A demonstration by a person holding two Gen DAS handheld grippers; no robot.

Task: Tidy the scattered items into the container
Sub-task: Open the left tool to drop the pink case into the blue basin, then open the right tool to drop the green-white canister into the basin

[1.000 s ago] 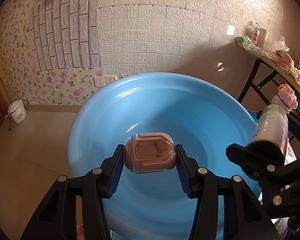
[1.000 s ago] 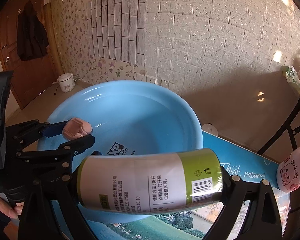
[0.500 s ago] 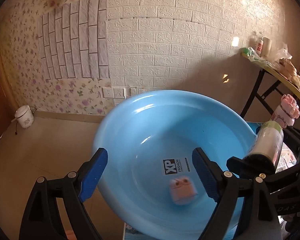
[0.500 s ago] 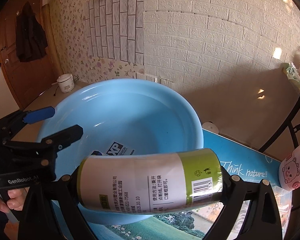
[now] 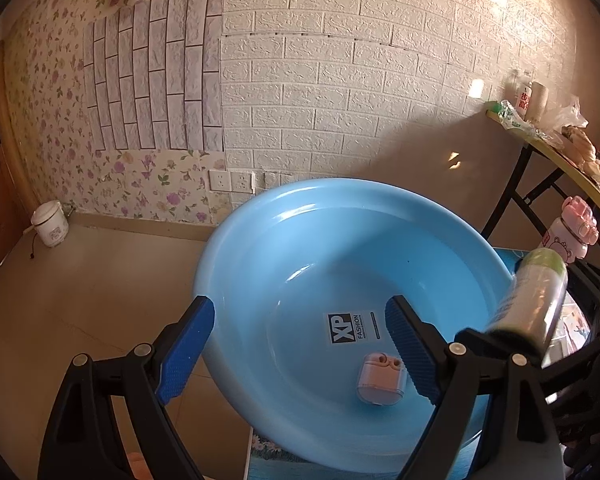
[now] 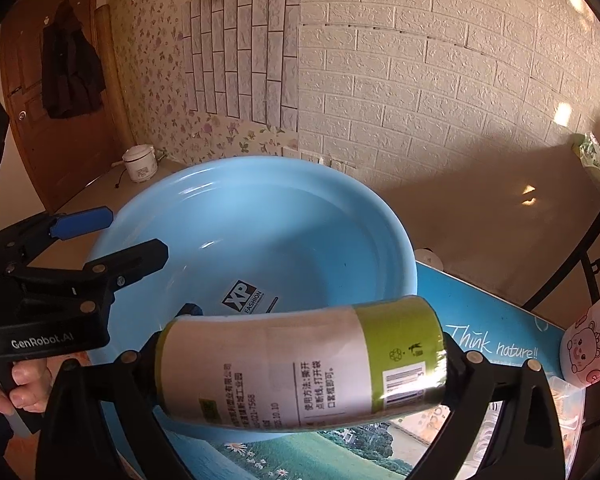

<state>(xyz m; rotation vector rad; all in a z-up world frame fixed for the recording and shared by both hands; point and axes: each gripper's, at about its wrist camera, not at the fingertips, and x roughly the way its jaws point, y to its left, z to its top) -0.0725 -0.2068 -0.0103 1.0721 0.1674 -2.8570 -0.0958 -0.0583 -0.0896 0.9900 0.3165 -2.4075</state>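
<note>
A big light-blue basin (image 5: 340, 264) (image 6: 260, 208) stands on the table. On its bottom, beside the XP sticker, lies a pink earbud case in a clear cover (image 5: 380, 380). My left gripper (image 5: 298, 312) (image 6: 128, 232) hangs open over the basin's near left side, with nothing between its blue pads. A white and green roll (image 6: 260, 364) (image 5: 532, 296) is held crosswise over the basin's near rim by my right gripper (image 6: 302, 356). Its jaws are opening, and the roll still touches both fingers.
A blue printed mat (image 6: 480, 320) covers the table under the basin. A pink pig bottle (image 6: 588, 356) (image 5: 572, 236) stands at the right. Behind it is a cluttered folding table (image 5: 560, 152). A rice cooker (image 5: 50, 224) sits on the floor by the wall. A hand (image 6: 24, 384) grips the left gripper's handle.
My left gripper opened and let go of the pink case, which dropped to the basin's bottom. The roll in the right gripper has turned slightly.
</note>
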